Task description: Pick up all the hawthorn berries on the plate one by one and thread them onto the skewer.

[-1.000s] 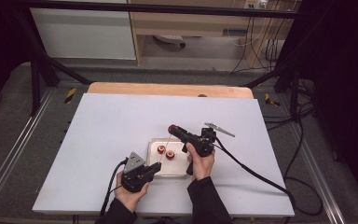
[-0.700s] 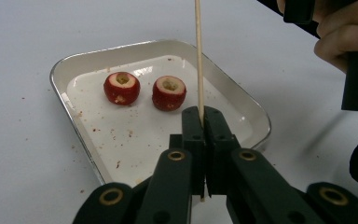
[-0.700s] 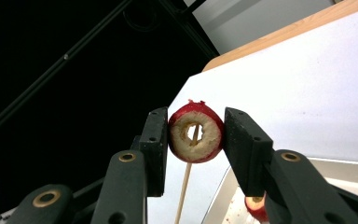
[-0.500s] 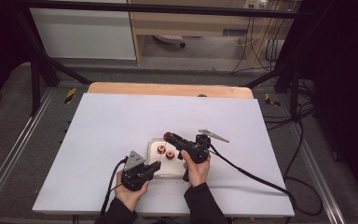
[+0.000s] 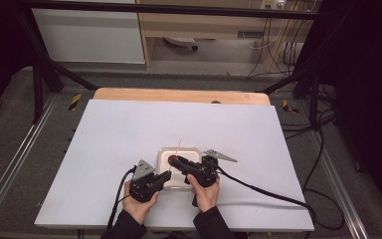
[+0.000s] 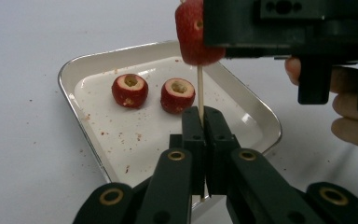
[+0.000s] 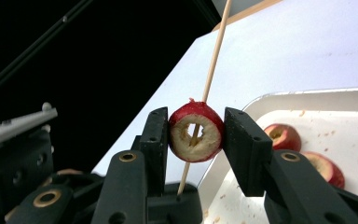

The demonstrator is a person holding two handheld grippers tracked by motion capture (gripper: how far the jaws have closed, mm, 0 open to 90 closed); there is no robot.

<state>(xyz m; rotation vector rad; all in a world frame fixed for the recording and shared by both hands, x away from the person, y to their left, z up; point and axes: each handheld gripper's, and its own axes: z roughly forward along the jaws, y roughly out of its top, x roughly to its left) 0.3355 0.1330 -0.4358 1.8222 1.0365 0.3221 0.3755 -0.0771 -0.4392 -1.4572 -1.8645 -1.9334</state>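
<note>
High view: white table [image 5: 129, 129]; metal tray [image 5: 165, 151] near the front edge; left gripper [image 5: 165, 175] and right gripper [image 5: 175, 160] meet over it.

Left gripper view: jaws closed on a wooden skewer [image 6: 199, 91], held upright. Above, a cored red fruit [image 6: 191, 32] sits on the skewer. Two more cored fruits [image 6: 129, 90] [image 6: 177, 95] lie in the tray.

Right gripper view: jaws clamp the cored red fruit, skewer passing through its hollow.

Progress, judged: one piece threaded; two left in the tray.
</note>
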